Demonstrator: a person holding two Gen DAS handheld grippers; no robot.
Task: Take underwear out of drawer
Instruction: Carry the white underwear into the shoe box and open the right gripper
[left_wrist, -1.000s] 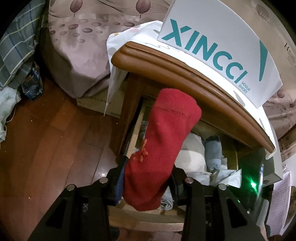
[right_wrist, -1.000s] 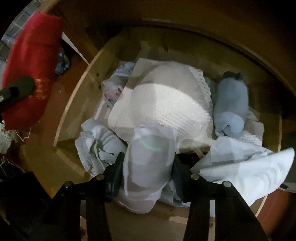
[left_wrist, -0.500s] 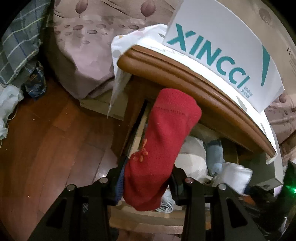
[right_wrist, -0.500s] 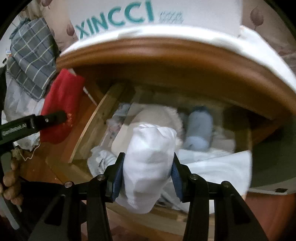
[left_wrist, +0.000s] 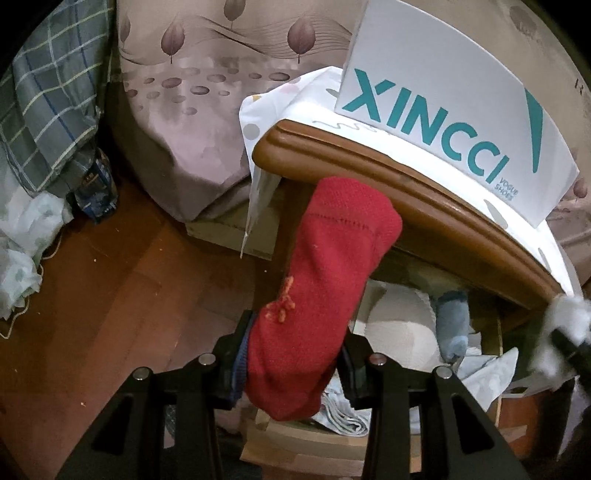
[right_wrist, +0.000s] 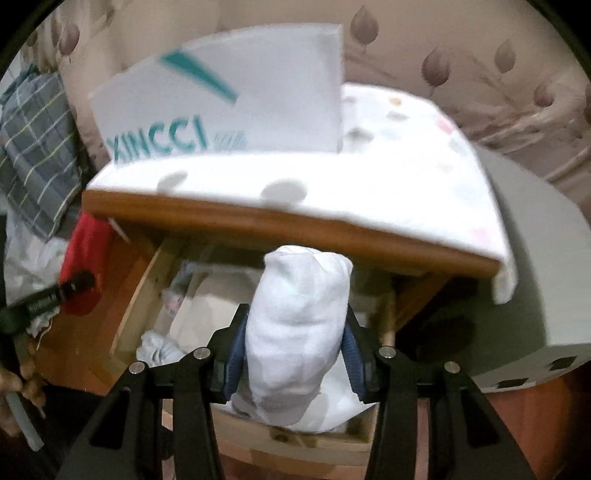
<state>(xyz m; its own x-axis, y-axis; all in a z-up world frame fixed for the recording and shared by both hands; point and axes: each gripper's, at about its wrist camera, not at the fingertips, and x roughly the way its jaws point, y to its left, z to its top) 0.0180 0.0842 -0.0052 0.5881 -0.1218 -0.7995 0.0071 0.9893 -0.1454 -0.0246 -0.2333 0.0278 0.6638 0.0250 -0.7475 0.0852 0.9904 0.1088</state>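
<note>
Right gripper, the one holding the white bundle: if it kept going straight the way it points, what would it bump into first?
Probably the wooden front edge of the nightstand top, just beyond the rolled white underwear that the right gripper clamps. Depth is unclear; it might slip beneath into the open drawer.

White shoebox (left_wrist: 454, 110) on spotted cloth (right_wrist: 369, 184); plaid fabric (left_wrist: 44, 110) beside leaf-patterned bedding (left_wrist: 192, 92).

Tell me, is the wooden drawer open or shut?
Open: the drawer is pulled out under the nightstand top, with rolled clothes showing inside.
</note>
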